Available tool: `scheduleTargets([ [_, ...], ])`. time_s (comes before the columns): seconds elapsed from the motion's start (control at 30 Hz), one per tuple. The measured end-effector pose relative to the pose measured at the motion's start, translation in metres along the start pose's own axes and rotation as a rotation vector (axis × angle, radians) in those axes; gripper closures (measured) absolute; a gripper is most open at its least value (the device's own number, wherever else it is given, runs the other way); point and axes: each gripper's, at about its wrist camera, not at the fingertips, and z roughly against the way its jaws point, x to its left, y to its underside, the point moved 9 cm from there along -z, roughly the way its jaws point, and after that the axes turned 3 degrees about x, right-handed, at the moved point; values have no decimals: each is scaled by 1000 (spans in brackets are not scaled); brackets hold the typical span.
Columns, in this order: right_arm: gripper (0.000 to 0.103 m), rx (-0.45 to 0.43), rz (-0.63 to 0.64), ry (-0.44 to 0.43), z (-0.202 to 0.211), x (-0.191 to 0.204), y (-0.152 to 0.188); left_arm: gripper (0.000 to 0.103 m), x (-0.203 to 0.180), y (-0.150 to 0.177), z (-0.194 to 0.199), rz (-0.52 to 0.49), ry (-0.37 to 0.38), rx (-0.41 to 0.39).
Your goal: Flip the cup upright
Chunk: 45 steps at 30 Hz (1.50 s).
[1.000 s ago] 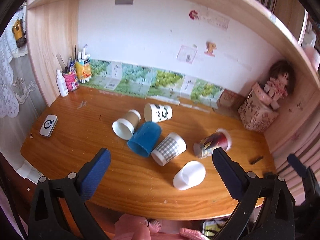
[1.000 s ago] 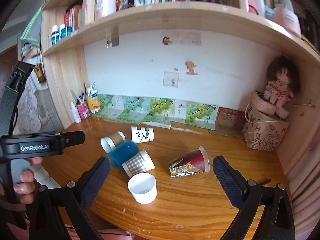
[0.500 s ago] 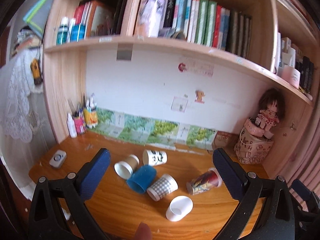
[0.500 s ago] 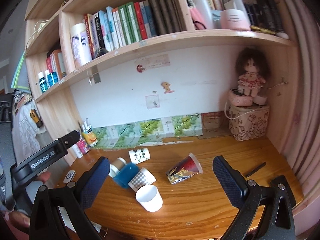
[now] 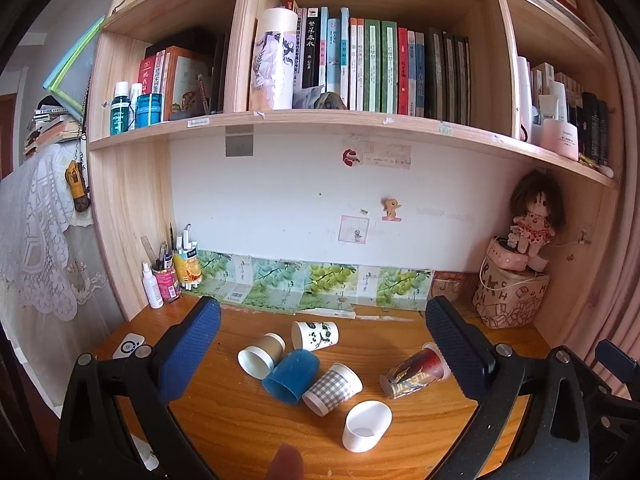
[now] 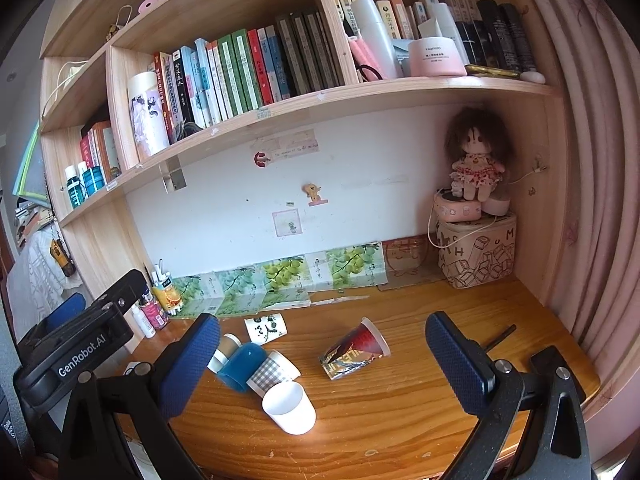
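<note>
Several cups lie on their sides on the wooden desk (image 5: 240, 420): a plain white cup (image 5: 366, 426) (image 6: 289, 408) nearest the front, a grey checked cup (image 5: 333, 389) (image 6: 273, 372), a blue cup (image 5: 291, 376) (image 6: 241, 365), a brown cup (image 5: 261, 355), a white panda-print cup (image 5: 315, 335) (image 6: 265, 329) and a red foil cup (image 5: 416, 370) (image 6: 354, 349). My left gripper (image 5: 320, 354) is open and empty, held back from the desk above its front edge. My right gripper (image 6: 320, 356) is open and empty, likewise raised; the left gripper's body (image 6: 76, 352) shows at its left.
A pen pot and bottles (image 5: 166, 276) stand at the back left, a small white remote (image 5: 128, 346) near the left edge. A patterned bag with a doll (image 5: 516, 292) (image 6: 476, 248) fills the back right corner. A dark pen (image 6: 500, 336) lies at right. Bookshelves hang overhead.
Both grippers have pulled back and tilted upward, so the cups sit lower and smaller in view and the bookshelves show. The cups have not moved. Both jaws stayed open.
</note>
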Motion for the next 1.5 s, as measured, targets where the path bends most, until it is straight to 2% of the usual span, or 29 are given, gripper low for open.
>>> scheduleTargets([
  [0.33, 0, 7, 31, -14, -2, 9, 1, 1, -1, 5, -3, -14, -10, 16],
  [0.67, 0, 9, 44, -25, -4, 14, 1, 1, -4, 1, 3, -51, -13, -15],
  [1.5, 0, 21, 20, -19, -5, 18, 3, 1, -3, 2, 2, -73, 17, -1],
])
